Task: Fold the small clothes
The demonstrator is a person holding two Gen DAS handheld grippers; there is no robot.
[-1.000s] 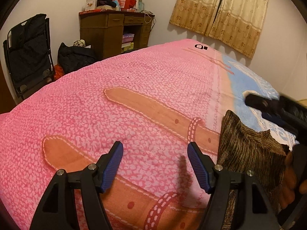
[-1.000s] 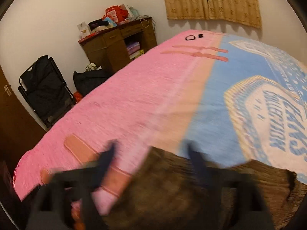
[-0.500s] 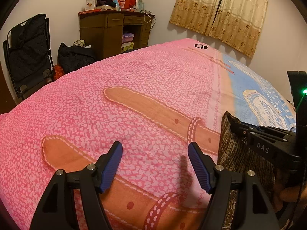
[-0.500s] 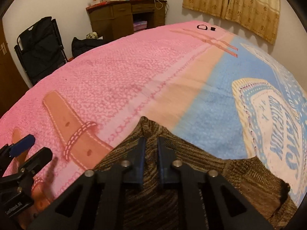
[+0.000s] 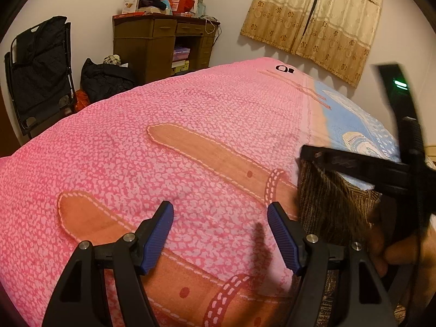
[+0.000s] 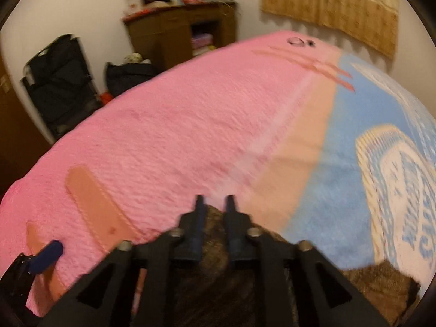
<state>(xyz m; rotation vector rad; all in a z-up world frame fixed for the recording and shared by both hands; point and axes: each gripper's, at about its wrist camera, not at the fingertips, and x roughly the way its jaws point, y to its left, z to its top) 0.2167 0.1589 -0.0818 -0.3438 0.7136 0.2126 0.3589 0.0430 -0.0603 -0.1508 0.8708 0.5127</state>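
A brown knitted garment (image 5: 327, 204) lies on the pink and blue bedspread (image 5: 190, 141) at the right. My right gripper (image 6: 215, 204) is shut on the garment's (image 6: 218, 272) far corner and holds it lifted off the bed; in the left wrist view it shows as a black bar (image 5: 302, 154) pinching the raised corner. My left gripper (image 5: 220, 218) is open and empty, low over the pink bedspread just left of the garment. Its blue pad (image 6: 46, 253) shows at the lower left of the right wrist view.
A brown desk (image 5: 163, 43) with boxes on top stands past the bed's far edge. A black folding chair (image 5: 41, 70) and a black bag (image 5: 106, 79) are left of it. Curtains (image 5: 321, 19) hang on the far wall. A small black object (image 5: 283, 68) lies at the bed's far end.
My right gripper came down, shut on the garment's corner and has lifted it up off the bed. My left gripper has stayed open in place.
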